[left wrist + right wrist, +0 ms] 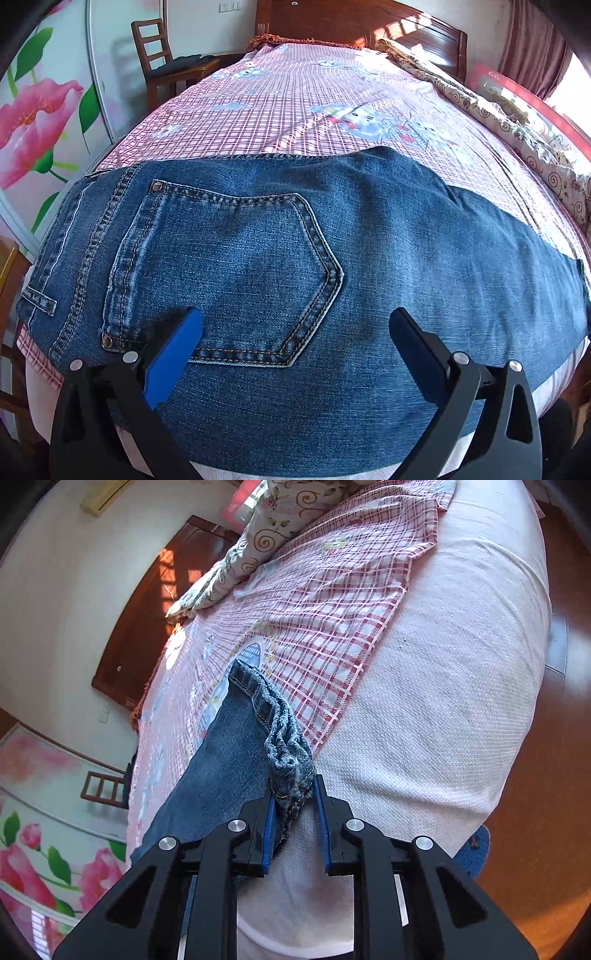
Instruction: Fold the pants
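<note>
The jeans (280, 266) lay flat across the near edge of the bed, over the pink checked sheet (314, 99), with the seat side up so that a stitched back pocket (229, 280) and its copper rivets faced the left wrist camera. The left gripper (295, 325) hung just above the denim with its jaws spread wide, one blue-padded finger over the pocket's lower corner and the other over plain cloth toward the leg, holding nothing. Only that view took in the wooden headboard (351, 22) at the far end of the bed, the wooden chair (162, 55) beside the bed's left edge, the floral wall panel (37, 110), and a patterned quilt (517, 122) bunched along the right edge. The right wrist view showed what the left one could not: the right gripper (294, 794) had its jaws drawn nearly together on the bunched leg hems (284, 753), the frayed cuffs gathered into a crumpled wad between the blue pads, with the leg (221, 768) trailing back toward the left of the frame. There the checked sheet (332, 635) ended short of the bed's corner, and bare whitish mattress cover (443, 720) lay beneath the gripper; brown floor (554, 812) showed past the mattress edge.
</note>
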A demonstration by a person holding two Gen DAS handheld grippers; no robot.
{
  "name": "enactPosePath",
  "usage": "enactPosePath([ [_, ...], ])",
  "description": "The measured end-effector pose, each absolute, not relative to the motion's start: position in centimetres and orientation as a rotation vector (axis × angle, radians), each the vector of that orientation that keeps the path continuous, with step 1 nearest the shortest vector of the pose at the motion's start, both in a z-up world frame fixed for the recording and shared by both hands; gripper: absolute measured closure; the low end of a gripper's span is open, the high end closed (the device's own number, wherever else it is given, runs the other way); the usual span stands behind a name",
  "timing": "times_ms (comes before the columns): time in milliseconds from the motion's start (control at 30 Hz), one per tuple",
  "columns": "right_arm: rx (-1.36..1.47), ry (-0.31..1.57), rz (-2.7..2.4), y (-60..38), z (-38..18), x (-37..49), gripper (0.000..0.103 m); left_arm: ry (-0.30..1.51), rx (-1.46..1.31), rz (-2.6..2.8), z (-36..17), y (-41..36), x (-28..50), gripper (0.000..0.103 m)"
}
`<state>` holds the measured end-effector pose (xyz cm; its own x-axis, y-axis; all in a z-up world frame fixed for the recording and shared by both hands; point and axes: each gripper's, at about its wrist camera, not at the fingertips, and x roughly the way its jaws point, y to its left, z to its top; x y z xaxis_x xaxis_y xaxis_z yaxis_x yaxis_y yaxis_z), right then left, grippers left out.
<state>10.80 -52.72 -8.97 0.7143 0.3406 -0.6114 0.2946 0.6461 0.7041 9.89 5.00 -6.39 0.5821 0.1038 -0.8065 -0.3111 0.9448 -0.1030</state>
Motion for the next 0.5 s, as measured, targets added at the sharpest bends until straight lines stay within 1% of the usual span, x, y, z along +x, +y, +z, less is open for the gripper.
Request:
enactPosePath([
  [33,0.893,0.802,0.036,-52.8,-9.0,10.8,0.085,0.880,-0.300,0.197,-5.6,4.8,9.5,0.008],
  [100,0.901,0.799,0.054,-53.0,-9.2,10.7,0.085,0.788,-0.337,0.084,-3.6,2.5,8.9,0.008],
  [167,0.926,0.797,0.067,-53.2,-9.5,10.7,0.085,0.763,-0.276,-0.082,-2.1,-1.7,9.4,0.007],
  [233,0.937,0.797,0.079,-53.4,-9.6,10.6,0.085,0.767,-0.244,-0.273,-1.4,-6.7,10.4,0.007],
  [333,0.983,0.791,0.105,-53.8,-9.9,10.6,0.084,0.799,-0.271,-0.516,-1.3,-13.1,12.0,0.007],
  [433,1.055,0.778,0.135,-54.4,-10.4,10.4,0.081,0.852,-0.291,-0.619,-2.2,-18.1,13.6,0.007],
  [500,1.117,0.758,0.160,-54.8,-10.9,10.2,0.076,0.898,-0.321,-0.615,-3.2,-19.7,15.2,0.007],
])
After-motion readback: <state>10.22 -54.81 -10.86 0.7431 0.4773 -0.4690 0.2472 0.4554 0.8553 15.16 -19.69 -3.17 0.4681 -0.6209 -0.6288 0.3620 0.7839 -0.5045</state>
